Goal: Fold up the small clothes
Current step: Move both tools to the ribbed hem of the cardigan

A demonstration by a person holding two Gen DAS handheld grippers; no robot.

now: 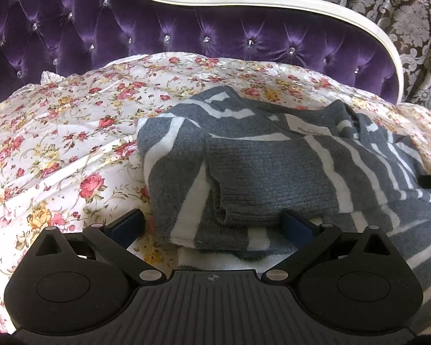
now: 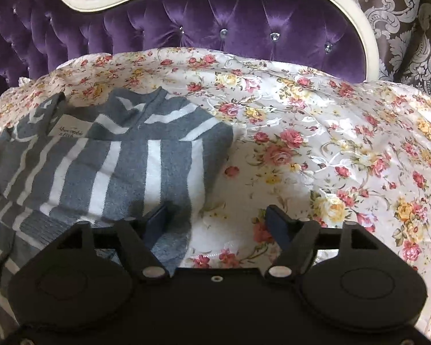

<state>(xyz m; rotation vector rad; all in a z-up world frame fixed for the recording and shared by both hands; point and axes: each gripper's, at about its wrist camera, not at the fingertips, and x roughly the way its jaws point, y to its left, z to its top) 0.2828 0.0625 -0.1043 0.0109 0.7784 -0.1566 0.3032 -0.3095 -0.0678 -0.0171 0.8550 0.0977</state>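
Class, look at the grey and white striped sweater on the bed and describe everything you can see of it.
The grey knit sweater with white stripes lies partly folded on the floral bedspread. A ribbed grey cuff or hem is folded over its middle, and a white neck label shows near the collar. It looks soft and rumpled, not flat. The open left tongs straddle its near edge; one finger of the open right tongs rests at its corner.

"Abercrombie & Fitch" on the white neck label point(image 2: 69, 131) of the striped sweater point(image 2: 120, 155)
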